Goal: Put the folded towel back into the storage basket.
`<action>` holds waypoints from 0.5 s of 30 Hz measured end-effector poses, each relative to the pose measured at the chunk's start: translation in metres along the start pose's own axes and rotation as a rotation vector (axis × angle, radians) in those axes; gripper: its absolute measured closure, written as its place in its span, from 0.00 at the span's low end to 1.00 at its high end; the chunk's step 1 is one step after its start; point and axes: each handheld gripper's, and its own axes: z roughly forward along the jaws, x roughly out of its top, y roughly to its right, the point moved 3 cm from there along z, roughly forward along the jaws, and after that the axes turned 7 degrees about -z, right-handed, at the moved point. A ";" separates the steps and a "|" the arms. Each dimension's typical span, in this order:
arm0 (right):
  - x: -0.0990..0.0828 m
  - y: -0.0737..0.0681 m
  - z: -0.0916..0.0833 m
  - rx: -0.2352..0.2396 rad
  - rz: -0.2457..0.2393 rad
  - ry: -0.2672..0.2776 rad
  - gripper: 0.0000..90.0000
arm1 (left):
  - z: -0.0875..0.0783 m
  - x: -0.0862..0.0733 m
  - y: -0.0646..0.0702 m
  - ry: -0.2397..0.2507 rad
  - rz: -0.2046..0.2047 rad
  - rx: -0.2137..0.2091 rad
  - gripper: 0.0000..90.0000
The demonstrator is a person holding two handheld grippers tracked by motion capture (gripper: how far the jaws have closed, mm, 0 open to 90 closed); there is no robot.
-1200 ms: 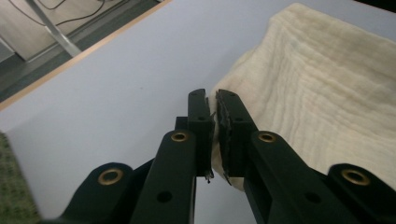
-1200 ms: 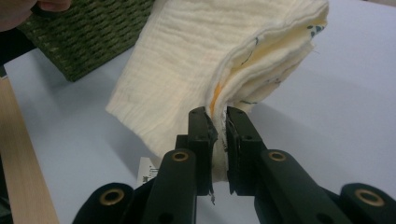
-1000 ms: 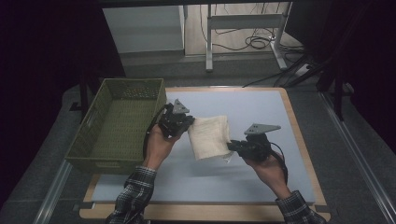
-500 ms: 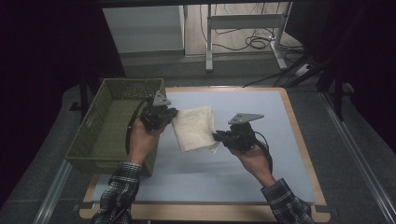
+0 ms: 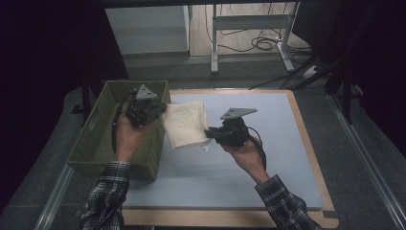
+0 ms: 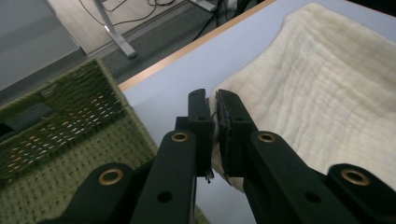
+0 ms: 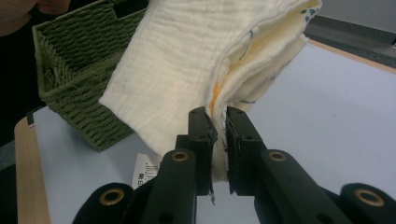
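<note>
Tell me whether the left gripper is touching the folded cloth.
Touching. In the left gripper view, the left gripper has its fingers pinched on the edge of the cream cloth, with the fabric squeezed between them.

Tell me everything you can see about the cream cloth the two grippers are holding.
The cream cloth is a folded, crinkly gauze-like fabric in several layers, with small coloured print marks along its inner edges and a white tag hanging below. The left gripper pinches one edge and the right gripper the opposite one, both shut on it. It hangs lifted above the blue table mat, beside the green woven basket.
</note>
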 end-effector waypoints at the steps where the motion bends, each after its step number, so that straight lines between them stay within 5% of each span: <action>1: 0.002 -0.001 0.001 0.001 -0.003 0.003 0.91 | -0.002 0.000 -0.002 0.003 -0.002 0.004 0.94; 15: 0.030 -0.013 0.024 0.032 -0.014 0.034 0.91 | -0.032 -0.001 -0.031 0.012 -0.026 0.063 0.94</action>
